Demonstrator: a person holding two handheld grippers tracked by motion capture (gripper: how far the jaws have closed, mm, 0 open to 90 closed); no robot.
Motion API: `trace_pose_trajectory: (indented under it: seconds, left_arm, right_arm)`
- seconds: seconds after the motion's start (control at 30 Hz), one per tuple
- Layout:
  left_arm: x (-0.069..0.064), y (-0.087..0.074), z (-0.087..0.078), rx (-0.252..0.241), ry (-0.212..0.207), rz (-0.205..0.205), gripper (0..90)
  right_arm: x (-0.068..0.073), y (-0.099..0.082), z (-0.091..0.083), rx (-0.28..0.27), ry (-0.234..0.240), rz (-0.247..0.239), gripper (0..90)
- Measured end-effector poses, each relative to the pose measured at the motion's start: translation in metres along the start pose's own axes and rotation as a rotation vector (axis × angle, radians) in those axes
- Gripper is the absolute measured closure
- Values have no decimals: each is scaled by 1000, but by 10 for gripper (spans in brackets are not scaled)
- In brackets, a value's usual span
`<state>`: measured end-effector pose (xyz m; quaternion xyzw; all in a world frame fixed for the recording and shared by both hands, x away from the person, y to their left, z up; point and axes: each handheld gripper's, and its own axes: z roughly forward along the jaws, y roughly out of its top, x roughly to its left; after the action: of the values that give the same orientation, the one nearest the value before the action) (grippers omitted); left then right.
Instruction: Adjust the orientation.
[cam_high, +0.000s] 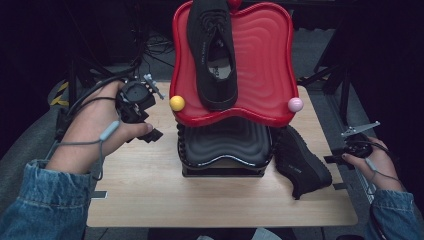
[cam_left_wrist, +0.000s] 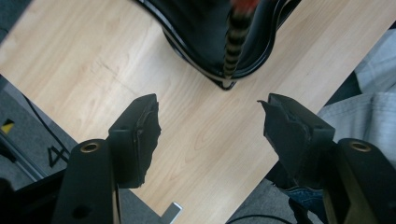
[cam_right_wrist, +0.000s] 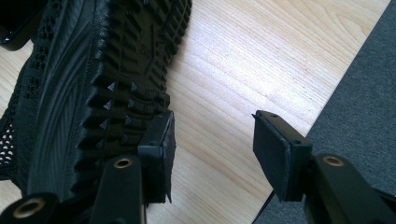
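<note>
The table (cam_high: 150, 190) is pale wood, smooth and matt. The red tray (cam_high: 260, 55) looks like glossy ribbed plastic (so does the black tray (cam_high: 225, 145) beneath). Both shoes (cam_high: 212, 55) (cam_high: 300, 160) are matt black knit, soles roughly studded.

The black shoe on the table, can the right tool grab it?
Probably yes. The right tool is open right beside the black shoe, which lies tipped on its side, and nothing stands between them.
</note>
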<state>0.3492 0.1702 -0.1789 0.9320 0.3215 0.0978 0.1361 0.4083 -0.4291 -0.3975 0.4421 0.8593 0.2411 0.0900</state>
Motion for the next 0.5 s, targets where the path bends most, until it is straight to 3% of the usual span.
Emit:
trace_pose_trajectory:
  seconds: [0.3,0.47,0.5]
  left_arm:
    - [7,-33,50,-43,-65,-88,377]
    - [10,-51,79,-28,-74,-148,367]
    - [11,-54,84,-19,-74,-141,360]
  right_arm:
    - [-3,-2,-5,-8,-8,11,504]
    - [-2,-2,-6,-13,-4,14,513]
    - [-2,-2,-6,-13,-3,13,515]
